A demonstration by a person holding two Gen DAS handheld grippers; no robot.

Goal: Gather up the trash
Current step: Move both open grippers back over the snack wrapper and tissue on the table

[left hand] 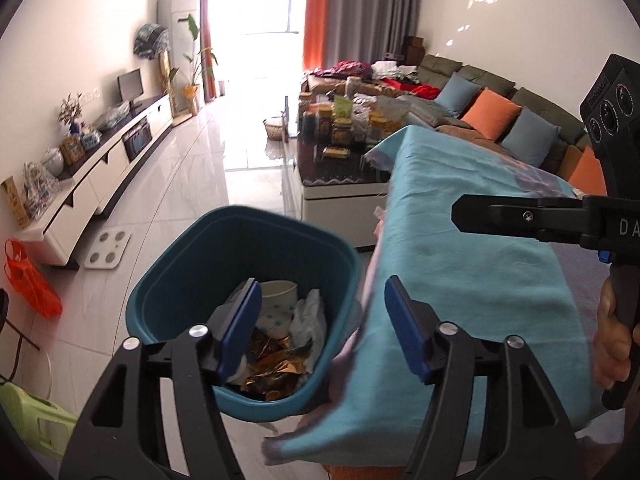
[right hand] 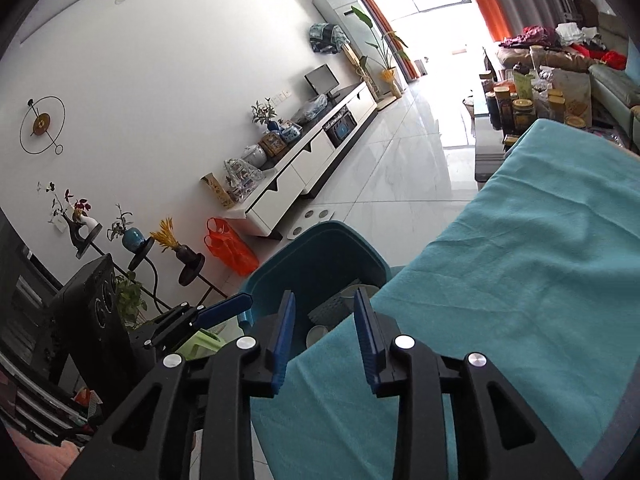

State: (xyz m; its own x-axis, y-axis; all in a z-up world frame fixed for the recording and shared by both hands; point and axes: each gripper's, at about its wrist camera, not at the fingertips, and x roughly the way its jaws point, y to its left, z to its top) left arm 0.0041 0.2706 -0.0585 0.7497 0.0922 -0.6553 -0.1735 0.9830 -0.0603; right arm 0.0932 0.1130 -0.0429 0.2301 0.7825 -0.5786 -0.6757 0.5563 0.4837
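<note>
A teal trash bin stands on the floor at the left edge of a table covered with a teal cloth. In it lie a white paper cup, a crumpled white tissue and gold foil wrappers. My left gripper is open and empty, above the bin's near rim and the table edge. My right gripper is open and empty over the cloth's left edge, with the bin just beyond it. The right gripper also shows at the right of the left wrist view.
A white TV cabinet with ornaments runs along the left wall. An orange plastic bag and a white scale lie on the floor. A coffee table with jars and a sofa with cushions are behind. A green stool is near left.
</note>
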